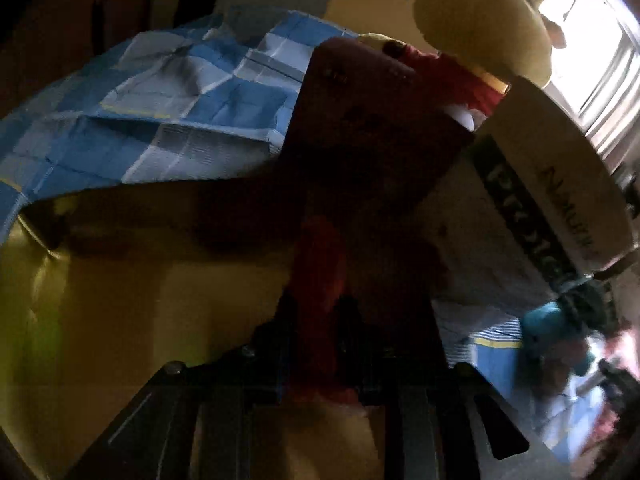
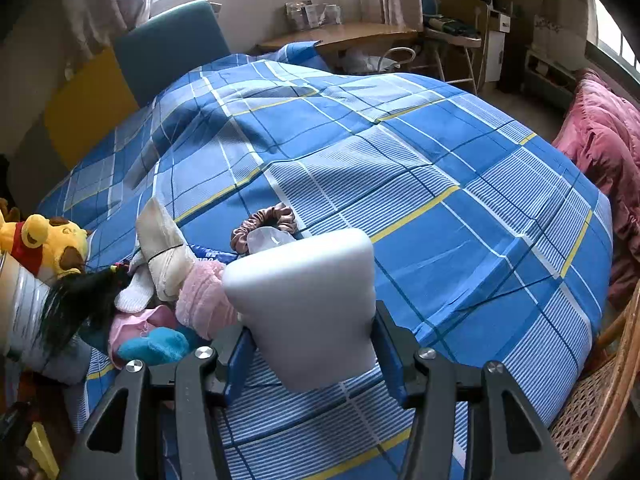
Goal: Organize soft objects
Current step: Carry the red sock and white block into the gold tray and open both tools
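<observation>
Soft objects heaped at the left edge of the bed: yellow plush, pink fluffy piece, blue plush, brown scrunchie just behind. White foam block up off the sheet, clamped at its lower end between the pads of the right tool, roughly half open around it. Danger there: top-heavy block, low grip, so a tilt or a slip out with any quick swing. Over to the left tool: narrow gap, a limb of the red plush running between the fingers, too dark to tell whether pinched or loose. Possible trouble: plush snagging on the cardboard box close at its side, or dropping short.
</observation>
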Demonstrator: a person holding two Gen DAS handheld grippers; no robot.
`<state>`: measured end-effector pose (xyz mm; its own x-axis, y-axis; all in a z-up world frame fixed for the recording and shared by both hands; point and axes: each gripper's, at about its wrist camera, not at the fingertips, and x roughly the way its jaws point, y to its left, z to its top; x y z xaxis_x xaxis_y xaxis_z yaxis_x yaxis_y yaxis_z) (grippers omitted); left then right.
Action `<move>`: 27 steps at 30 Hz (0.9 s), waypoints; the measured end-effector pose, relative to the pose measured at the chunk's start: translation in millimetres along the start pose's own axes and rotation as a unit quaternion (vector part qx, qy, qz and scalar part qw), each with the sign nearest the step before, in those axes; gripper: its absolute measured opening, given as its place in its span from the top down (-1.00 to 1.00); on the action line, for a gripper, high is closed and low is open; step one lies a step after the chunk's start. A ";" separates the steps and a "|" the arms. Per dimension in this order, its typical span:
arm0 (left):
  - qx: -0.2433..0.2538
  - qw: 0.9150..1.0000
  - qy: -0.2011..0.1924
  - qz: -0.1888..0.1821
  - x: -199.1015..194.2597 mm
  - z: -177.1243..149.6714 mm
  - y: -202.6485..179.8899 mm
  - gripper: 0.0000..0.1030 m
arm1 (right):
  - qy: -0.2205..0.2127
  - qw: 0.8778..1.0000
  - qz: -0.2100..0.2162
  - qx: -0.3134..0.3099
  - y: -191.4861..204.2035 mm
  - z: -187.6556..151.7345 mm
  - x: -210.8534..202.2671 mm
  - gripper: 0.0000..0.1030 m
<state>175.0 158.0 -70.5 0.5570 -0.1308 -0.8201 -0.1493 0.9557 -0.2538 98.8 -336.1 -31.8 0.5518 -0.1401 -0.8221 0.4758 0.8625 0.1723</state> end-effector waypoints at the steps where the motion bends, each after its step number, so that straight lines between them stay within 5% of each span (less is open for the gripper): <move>1: 0.003 1.000 -0.003 0.002 -1.0 0.3 -0.6 0.09 | 0.000 1.000 0.000 0.000 -0.1 0.0 -0.1 -0.06; 3: 0.004 1.000 -0.014 0.005 -6.3 -0.3 -0.7 -0.32 | -0.002 1.000 0.001 0.002 -0.9 0.4 -0.3 -0.06; 4: 0.006 1.000 -0.021 0.010 -11.0 -1.5 -1.0 -0.37 | -0.004 1.000 0.002 0.005 -2.2 1.0 -0.8 -0.06; 13: 0.013 0.997 -0.072 0.033 -65.5 -29.5 7.8 -0.41 | -0.041 0.997 0.027 0.057 -22.1 4.7 -14.9 -0.06; 18: 0.017 0.997 -0.065 0.024 -77.3 -46.2 17.6 -0.44 | -0.057 0.994 0.043 0.088 -33.3 5.5 -23.6 -0.06; 27: 0.016 0.997 -0.079 0.010 -104.4 -71.2 25.7 -0.54 | -0.097 0.994 0.045 0.021 15.6 38.5 -56.8 -0.06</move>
<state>54.8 177.4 -27.9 0.6760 -0.0718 -0.7334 -0.1360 0.9660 -0.2199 101.3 -333.4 38.5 0.7126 -0.1577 -0.6836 0.4451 0.8548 0.2668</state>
